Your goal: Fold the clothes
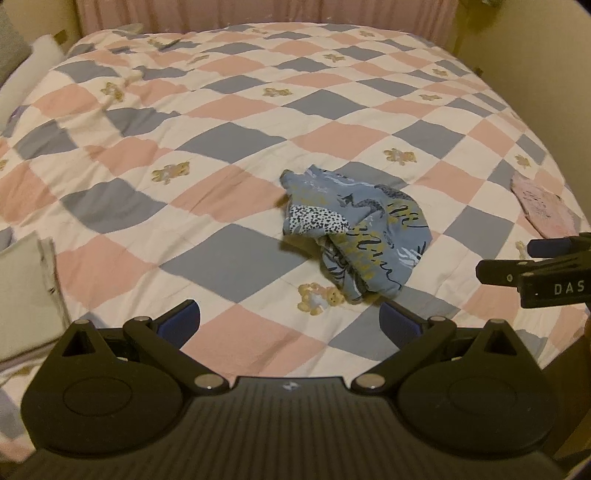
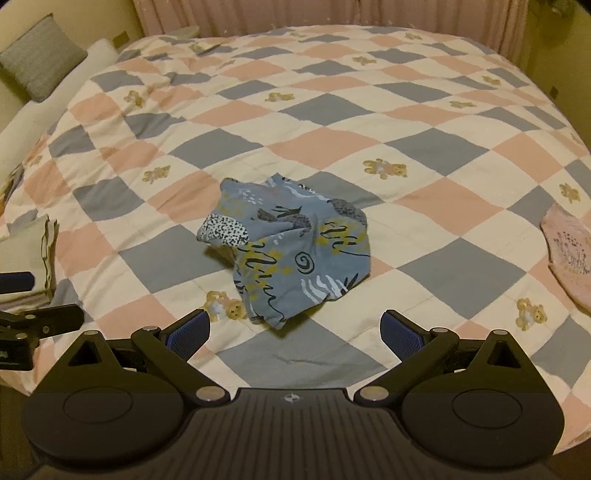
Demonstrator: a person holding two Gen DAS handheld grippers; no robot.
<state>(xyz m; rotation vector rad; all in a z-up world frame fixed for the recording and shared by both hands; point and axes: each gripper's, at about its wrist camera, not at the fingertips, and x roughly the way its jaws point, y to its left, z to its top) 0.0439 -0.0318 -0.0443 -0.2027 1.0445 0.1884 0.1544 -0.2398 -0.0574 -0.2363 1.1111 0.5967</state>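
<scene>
A crumpled blue patterned garment [image 1: 354,229] [image 2: 291,251] lies in a heap on the checked quilt [image 1: 236,266] [image 2: 406,155]. My left gripper [image 1: 290,325] hovers open in front of it, slightly to its left, with nothing between the fingers. My right gripper [image 2: 295,332] is also open and empty, just short of the garment's near edge. Each gripper shows at the side of the other's view: the right gripper's fingers [image 1: 517,273], and the left gripper's fingers [image 2: 37,317].
A folded pale garment [image 1: 26,291] [image 2: 29,258] rests at the bed's left edge. A pink garment [image 1: 543,210] [image 2: 569,254] lies at the right edge. A grey cushion [image 2: 40,59] and white pillow [image 1: 33,70] sit at the far left; a pink curtain [image 2: 332,14] hangs behind.
</scene>
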